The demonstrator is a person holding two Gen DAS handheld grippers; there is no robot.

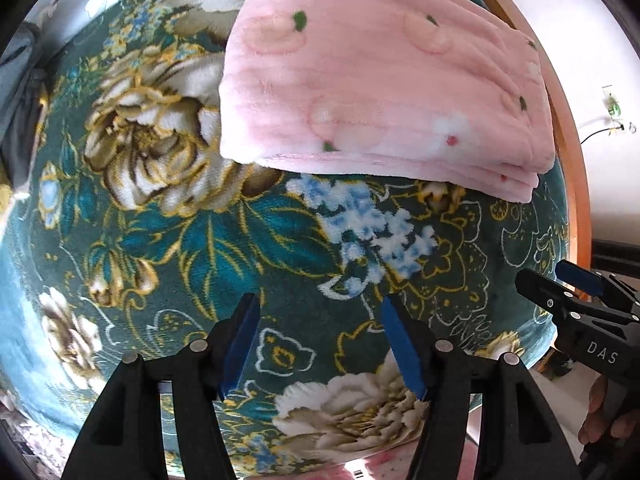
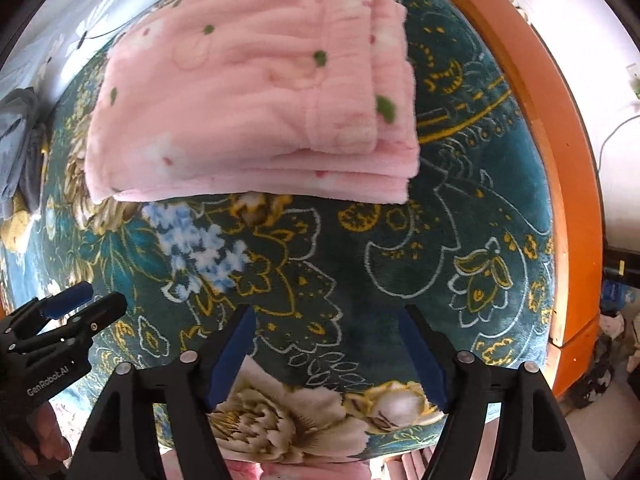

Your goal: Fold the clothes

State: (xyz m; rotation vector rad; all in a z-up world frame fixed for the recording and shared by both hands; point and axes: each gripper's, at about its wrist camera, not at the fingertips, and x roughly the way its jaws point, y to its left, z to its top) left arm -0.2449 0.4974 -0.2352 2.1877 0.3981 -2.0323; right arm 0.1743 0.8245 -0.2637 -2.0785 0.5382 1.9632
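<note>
A pink fleece garment (image 1: 380, 92) with white flowers and green dots lies folded in a flat stack on the teal floral blanket (image 1: 224, 240); it also shows in the right wrist view (image 2: 248, 92). My left gripper (image 1: 318, 304) is open and empty, held above the blanket a short way in front of the stack's near edge. My right gripper (image 2: 326, 316) is open and empty, also in front of the stack. Each gripper shows in the other's view, the right one at the right edge (image 1: 560, 284) and the left one at the left edge (image 2: 86, 300).
The blanket covers a bed with an orange wooden frame (image 2: 560, 128) along the right side. A grey-blue garment (image 2: 18, 136) lies crumpled at the far left. A white wall with a socket and cable (image 1: 612, 108) is at the right.
</note>
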